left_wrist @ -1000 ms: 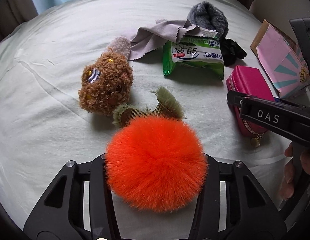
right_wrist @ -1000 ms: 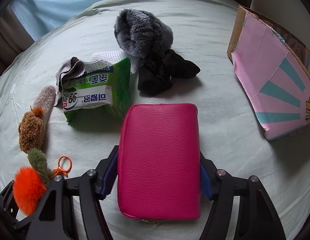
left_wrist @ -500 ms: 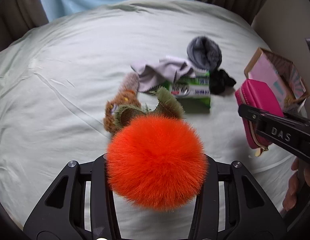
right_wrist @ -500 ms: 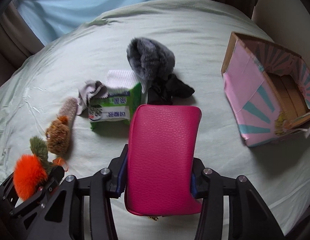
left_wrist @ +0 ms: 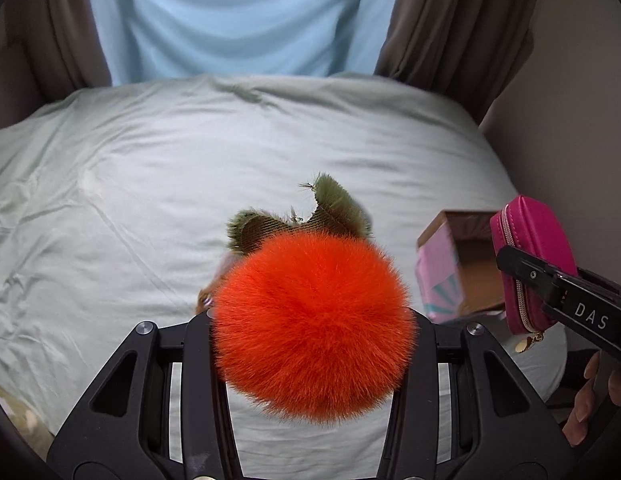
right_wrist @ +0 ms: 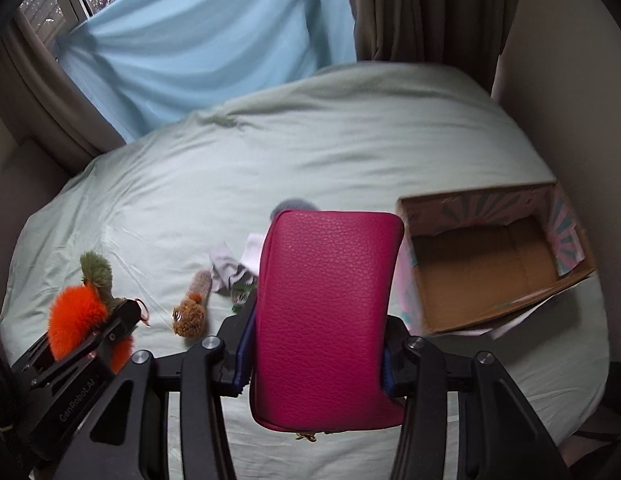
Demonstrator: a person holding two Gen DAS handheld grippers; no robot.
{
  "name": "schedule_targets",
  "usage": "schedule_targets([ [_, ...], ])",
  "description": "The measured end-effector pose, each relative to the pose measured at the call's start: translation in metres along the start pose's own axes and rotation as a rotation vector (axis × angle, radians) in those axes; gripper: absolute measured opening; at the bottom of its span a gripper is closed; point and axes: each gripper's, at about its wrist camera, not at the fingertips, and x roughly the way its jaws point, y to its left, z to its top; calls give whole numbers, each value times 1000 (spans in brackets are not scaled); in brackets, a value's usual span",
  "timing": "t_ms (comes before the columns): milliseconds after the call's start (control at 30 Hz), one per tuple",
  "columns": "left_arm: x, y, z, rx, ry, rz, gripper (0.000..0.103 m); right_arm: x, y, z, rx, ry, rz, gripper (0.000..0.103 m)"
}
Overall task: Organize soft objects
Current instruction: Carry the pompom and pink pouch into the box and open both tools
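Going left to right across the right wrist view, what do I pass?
Orange pom-pom in the left claw → brown plush → grey cloth → pink pouch in the right claw → open box.

Orange pompom [left_wrist: 314, 340], magenta pouch [right_wrist: 326, 312]

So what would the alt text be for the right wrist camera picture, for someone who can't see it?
The right gripper clamps a magenta pouch above a pale green bed, beside an open cardboard box. At left, the left gripper holds an orange pompom.
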Motion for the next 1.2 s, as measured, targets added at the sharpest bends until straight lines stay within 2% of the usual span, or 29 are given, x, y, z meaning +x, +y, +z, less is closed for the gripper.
schedule_targets([
  [233,-13,-88,40,16,-53,-34,38,-44,-72,38,50,-51,-16,44],
  [400,2,-158,53,26,-57,-54,38,-54,-131,60,44,-58,-36,44],
  [500,21,-201,56,45,-29,-64,38,-49,-166,70,55,-40,-27,44],
  [667,59,-261,57,84,39,-82,38,-23,-215,85,61,33,-38,44],
  [867,119,-305,52,113,164,-89,38,21,-262,97,114,126,-31,44],
  [1200,226,-343,20,152,367,-32,38,117,-314,90,194,309,-7,44],
])
